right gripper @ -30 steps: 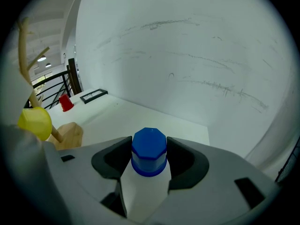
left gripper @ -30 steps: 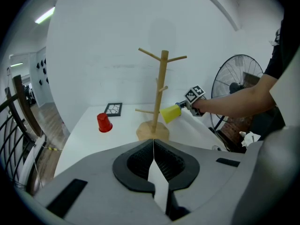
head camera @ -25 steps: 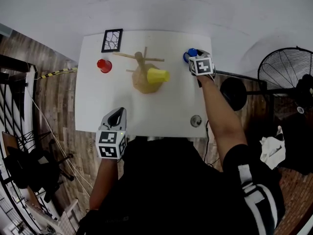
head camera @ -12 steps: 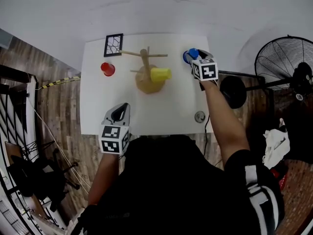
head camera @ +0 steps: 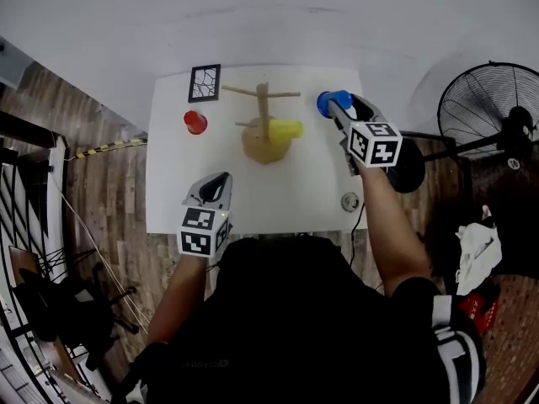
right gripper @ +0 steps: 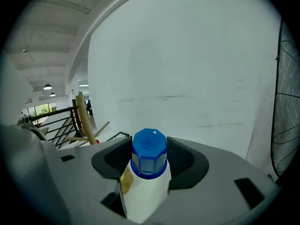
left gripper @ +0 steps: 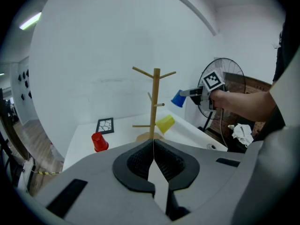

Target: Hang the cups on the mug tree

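- Right claw [head camera: 340, 112], arm outstretched, clamps the blue cup [head camera: 330, 101] aloft beside the mug tree [head camera: 264, 112].
- Left claw [head camera: 219, 182], pinched closed and empty, hovers at the desk's [head camera: 168, 192] near edge.

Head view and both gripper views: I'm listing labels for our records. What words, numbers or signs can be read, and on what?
No readable words or numbers anywhere.
Cubes on left gripper and right gripper: black-and-white square markers, patterns only.
Line pattern, no letters: black-framed card on the table.
Plain: blue cup, yellow cup, red cup.
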The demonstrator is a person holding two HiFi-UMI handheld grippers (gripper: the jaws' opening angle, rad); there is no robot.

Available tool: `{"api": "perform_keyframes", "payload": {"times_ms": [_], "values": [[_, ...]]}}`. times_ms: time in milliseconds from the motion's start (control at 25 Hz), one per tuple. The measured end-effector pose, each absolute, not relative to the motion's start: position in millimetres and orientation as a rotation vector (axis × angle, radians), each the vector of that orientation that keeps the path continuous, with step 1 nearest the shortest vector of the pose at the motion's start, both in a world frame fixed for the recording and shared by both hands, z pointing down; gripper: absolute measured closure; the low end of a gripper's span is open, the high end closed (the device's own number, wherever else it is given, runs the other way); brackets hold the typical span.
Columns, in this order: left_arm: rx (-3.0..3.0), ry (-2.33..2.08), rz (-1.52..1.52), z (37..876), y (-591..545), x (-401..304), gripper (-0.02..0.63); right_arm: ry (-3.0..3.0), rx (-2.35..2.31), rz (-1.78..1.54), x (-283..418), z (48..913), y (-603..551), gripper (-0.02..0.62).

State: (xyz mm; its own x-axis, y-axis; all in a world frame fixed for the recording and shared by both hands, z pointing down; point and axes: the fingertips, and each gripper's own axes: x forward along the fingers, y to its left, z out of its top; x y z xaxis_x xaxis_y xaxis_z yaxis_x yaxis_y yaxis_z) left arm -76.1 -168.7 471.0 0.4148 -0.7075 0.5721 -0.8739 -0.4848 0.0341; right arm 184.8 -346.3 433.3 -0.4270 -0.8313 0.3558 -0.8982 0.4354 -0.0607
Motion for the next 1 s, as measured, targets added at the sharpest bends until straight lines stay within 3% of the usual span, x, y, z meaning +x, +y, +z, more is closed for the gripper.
{"api": "perform_keyframes", "payload": {"times_ms": [1000], "values": [[2.447, -1.334, 0.677, 454, -181, -89, 0.589, -2.921, 1.514, 0.494, 152, 307, -272, 0.379]]}}
